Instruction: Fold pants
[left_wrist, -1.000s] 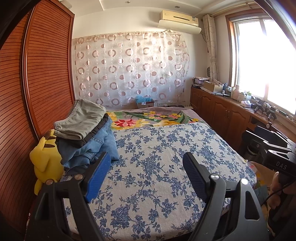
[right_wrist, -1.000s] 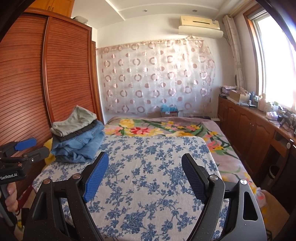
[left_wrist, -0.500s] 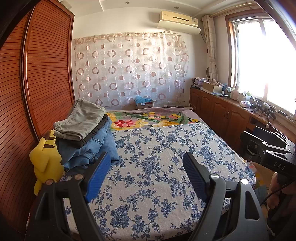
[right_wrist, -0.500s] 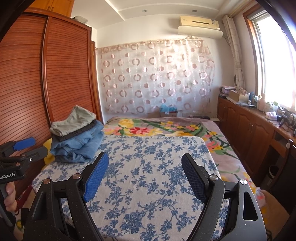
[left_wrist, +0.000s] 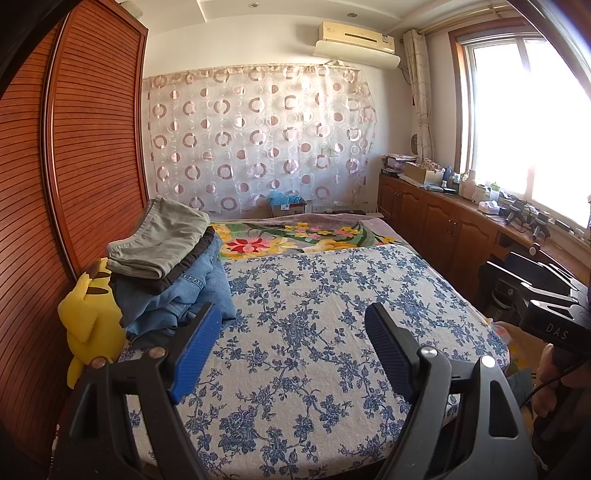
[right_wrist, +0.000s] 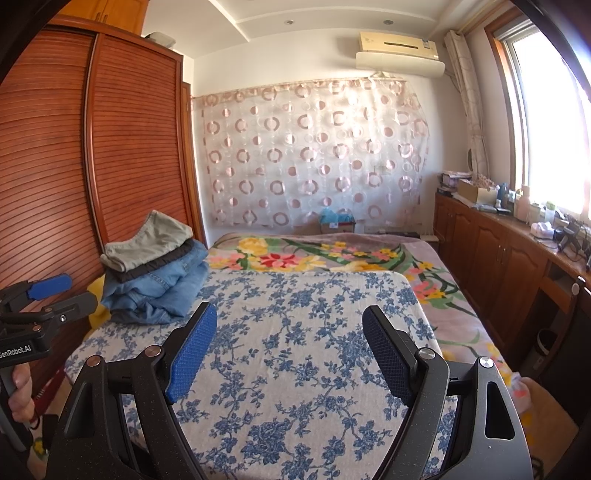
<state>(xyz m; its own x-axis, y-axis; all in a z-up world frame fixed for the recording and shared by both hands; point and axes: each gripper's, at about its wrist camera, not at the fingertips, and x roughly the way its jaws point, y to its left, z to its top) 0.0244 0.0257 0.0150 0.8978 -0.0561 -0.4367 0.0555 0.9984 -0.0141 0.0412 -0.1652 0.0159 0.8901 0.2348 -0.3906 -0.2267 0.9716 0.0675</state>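
A stack of pants (left_wrist: 166, 273) lies on the left side of the bed: grey-green ones on top, a dark pair under them, blue jeans at the bottom. It also shows in the right wrist view (right_wrist: 155, 269). My left gripper (left_wrist: 291, 354) is open and empty, held above the near edge of the bed. My right gripper (right_wrist: 288, 354) is open and empty, also above the near part of the bed. The left gripper shows at the left edge of the right wrist view (right_wrist: 40, 306).
The bed has a blue-flowered white cover (left_wrist: 332, 332) over a bright floral blanket (left_wrist: 295, 240). A yellow plush toy (left_wrist: 92, 325) sits beside the stack. A slatted wooden wardrobe (left_wrist: 74, 166) stands on the left. Cabinets with clutter (left_wrist: 461, 221) line the right under the window.
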